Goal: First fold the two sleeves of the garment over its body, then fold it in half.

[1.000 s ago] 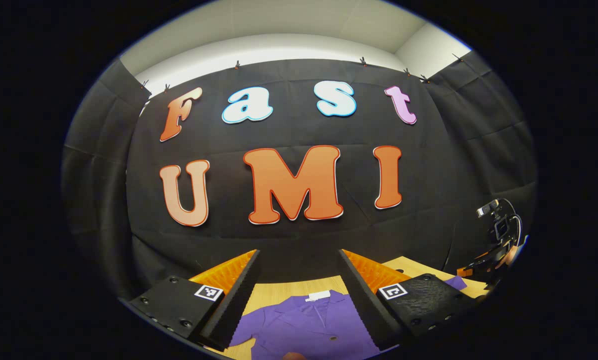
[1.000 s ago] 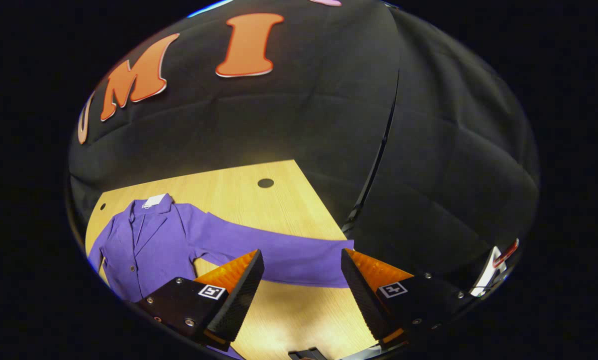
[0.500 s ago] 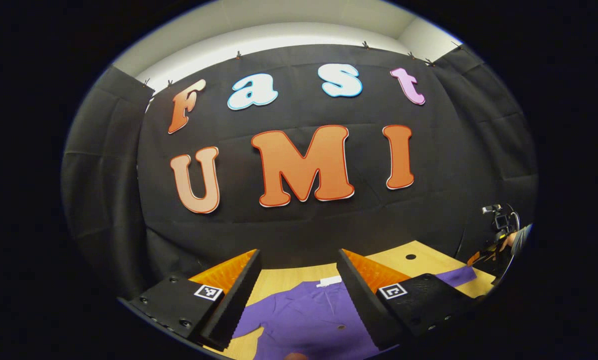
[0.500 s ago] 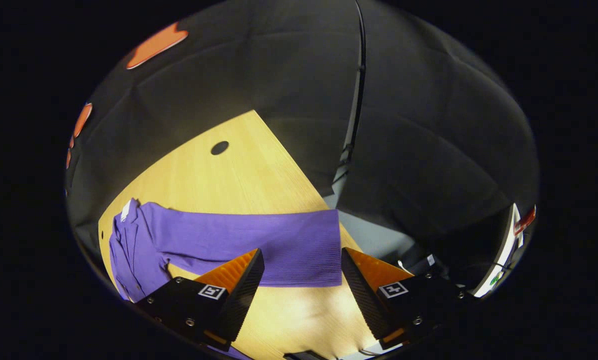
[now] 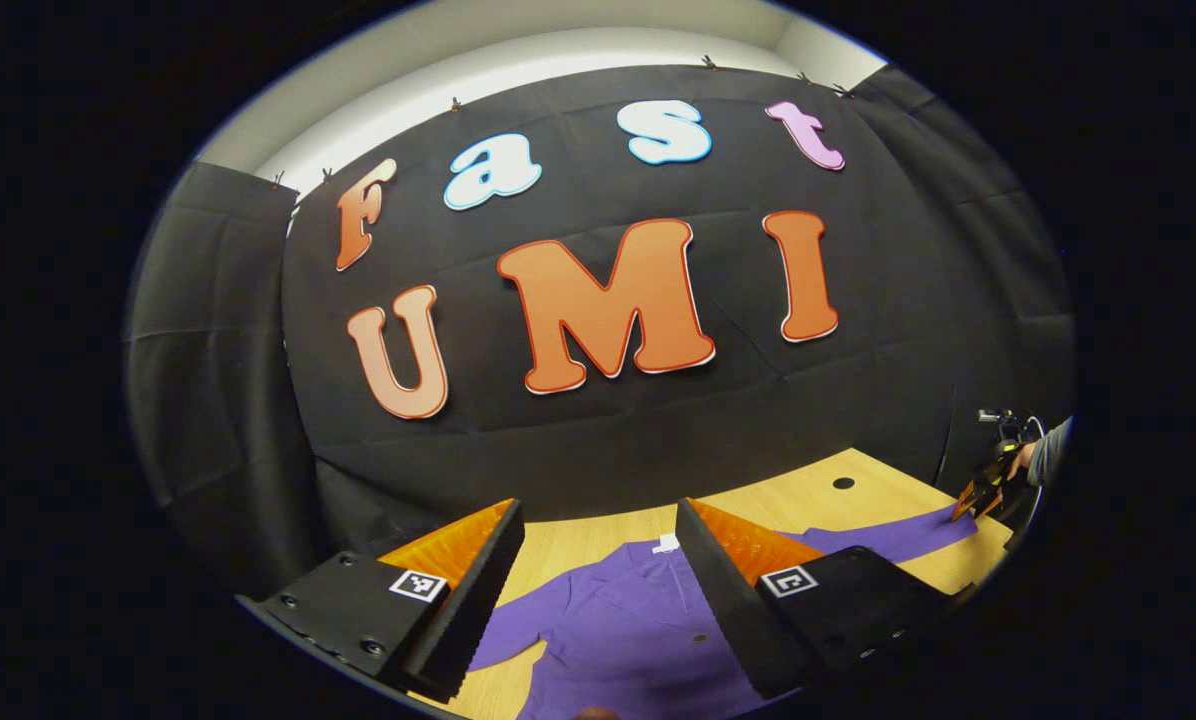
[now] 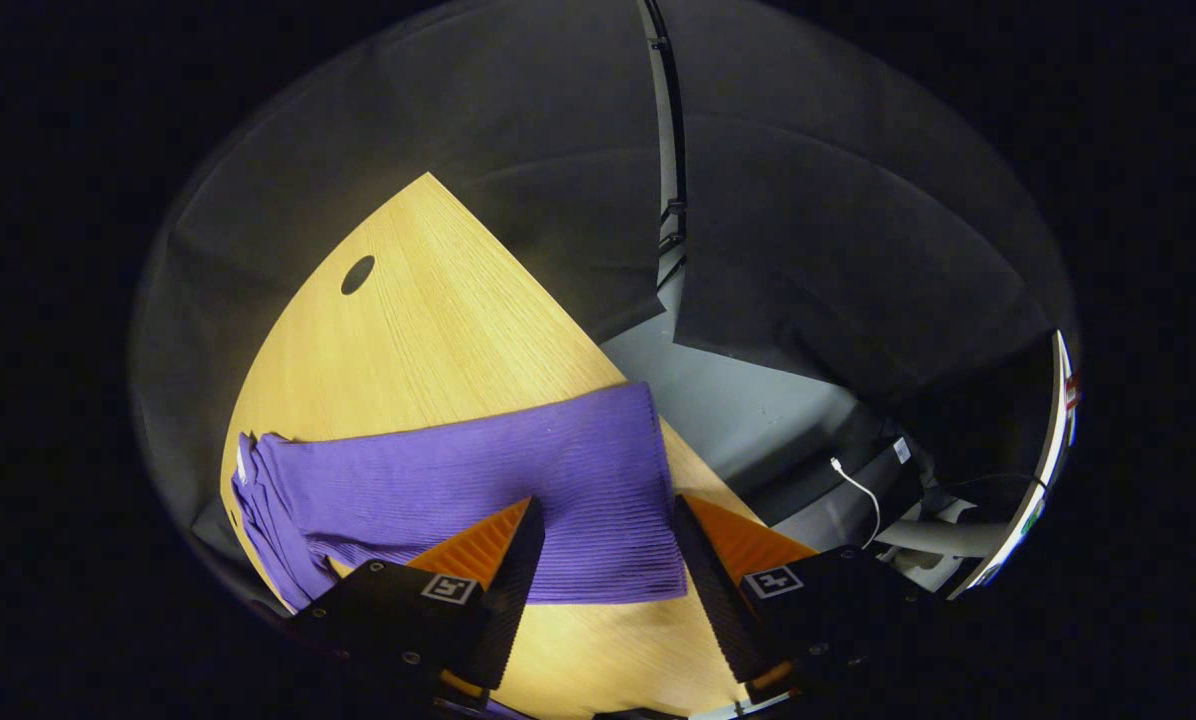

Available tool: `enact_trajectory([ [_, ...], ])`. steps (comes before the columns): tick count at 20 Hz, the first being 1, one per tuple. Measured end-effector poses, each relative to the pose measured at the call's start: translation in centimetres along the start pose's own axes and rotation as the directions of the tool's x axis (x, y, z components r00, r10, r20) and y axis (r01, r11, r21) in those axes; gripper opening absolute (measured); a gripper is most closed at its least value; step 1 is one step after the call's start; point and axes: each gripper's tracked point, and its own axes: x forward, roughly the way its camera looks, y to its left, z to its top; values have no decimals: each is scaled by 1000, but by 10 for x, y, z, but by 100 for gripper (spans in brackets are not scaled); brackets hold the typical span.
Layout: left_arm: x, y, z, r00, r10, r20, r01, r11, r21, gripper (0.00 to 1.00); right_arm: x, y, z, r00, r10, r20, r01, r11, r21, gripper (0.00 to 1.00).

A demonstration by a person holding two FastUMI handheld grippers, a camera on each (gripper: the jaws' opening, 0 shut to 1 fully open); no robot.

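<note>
A purple button-front garment (image 5: 618, 630) lies flat on the wooden table (image 5: 578, 540), collar toward the back wall. My left gripper (image 5: 598, 510) hovers over its body, open, with nothing between the fingers. One sleeve (image 5: 888, 540) stretches out to the right, where my right gripper (image 5: 980, 492) and a grey sleeve of the person (image 5: 1050, 455) show. In the right gripper view, that ribbed sleeve (image 6: 458, 480) runs across the table (image 6: 438, 330). Its cuff end (image 6: 618, 540) lies between the fingers of my open right gripper (image 6: 608, 502), close above it.
The cuff lies near the table's right edge, beyond which the grey floor (image 6: 748, 400) drops away with a white cable (image 6: 858, 485). A round hole (image 6: 357, 274) sits in the table's far corner. Black cloth walls close in behind.
My right gripper has swung and come down closer over the cuff, and its fingers have narrowed a little. The left gripper has shifted so that more of the table and sleeve shows.
</note>
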Motion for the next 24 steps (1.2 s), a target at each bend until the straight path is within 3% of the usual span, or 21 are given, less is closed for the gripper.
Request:
enact_trajectory([
  [1, 2, -3, -1, 1000, -4, -7, 4, 1000, -3, 98, 5, 1, 2, 1000, -5, 3, 5, 1000, -8, 89],
  [2, 4, -6, -1, 1000, -6, -9, 6, 1000, -5, 98, 6, -4, -2, 999, -31, -8, 31, 999, -17, 75],
  [3, 6, -8, -1, 1000, -7, -9, 7, 1000, -5, 98, 5, -9, -4, 998, -60, -9, 60, 998, -27, 73],
  [4, 6, -11, -1, 1000, -10, -12, 10, 1000, -6, 98, 5, -15, -6, 996, -90, -5, 89, 995, -44, 62],
  [5, 7, -14, -1, 1000, -16, -15, 16, 1000, -11, 98, 4, -18, -7, 994, -111, 3, 111, 992, -53, 61],
  [6, 8, -18, -3, 1000, -24, -18, 23, 1000, -15, 98, 3, -17, -7, 993, -115, 13, 116, 991, -65, 37],
  [8, 8, -22, -5, 999, -36, -26, 35, 999, -24, 98, 4, -14, -3, 993, -108, 49, 113, 989, -97, 29],
  [9, 7, -24, -7, 999, -41, -33, 40, 999, -31, 98, 5, -13, -4, 993, -107, 53, 112, 989, -99, 10],
  [10, 4, -24, -9, 998, -44, -37, 43, 998, -36, 98, 4, -10, -7, 995, -98, 36, 101, 991, -91, 3],
  [12, -2, -19, -11, 998, -45, -32, 44, 998, -38, 98, -7, 2, -16, 999, -47, -1, 47, 997, -65, 3],
  [18, -1, 14, -18, 998, -65, -14, 63, 995, -72, 98, -82, 42, -15, 995, 42, 89, -38, 998, -49, 3],
  [24, 2, 53, -27, 995, -101, 17, 102, 990, -101, 98, -169, 94, -30, 974, 79, 214, -52, 990, -129, 2],
])
